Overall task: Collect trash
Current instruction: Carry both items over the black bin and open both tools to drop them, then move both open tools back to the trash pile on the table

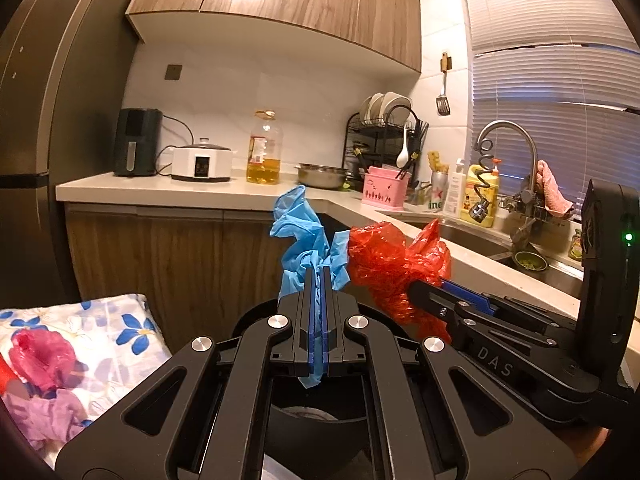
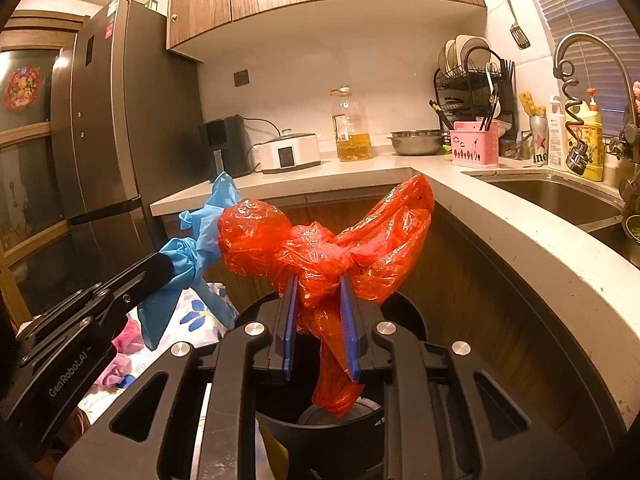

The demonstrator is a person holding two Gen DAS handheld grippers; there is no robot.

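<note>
The left gripper's fingers (image 1: 308,292) are pressed together on a crumpled blue disposable glove (image 1: 298,236), pinched flat between the blue pads. The right gripper (image 2: 320,292) clamps a knotted red plastic bag (image 2: 320,240), its pads parted only by the wad of film, a tail of it hanging below. Both pieces hang side by side, nearly touching, over the round black trash bin (image 2: 404,312) in front of the wooden cabinets. The carrying step looks finished and the drop is in hand. Next, each gripper needs to part its pads over the bin mouth; the glove may cling to the pads. More trash, apparently pink and purple plastic (image 1: 42,354), lies on the floral cloth (image 1: 120,332) at left.
</note>
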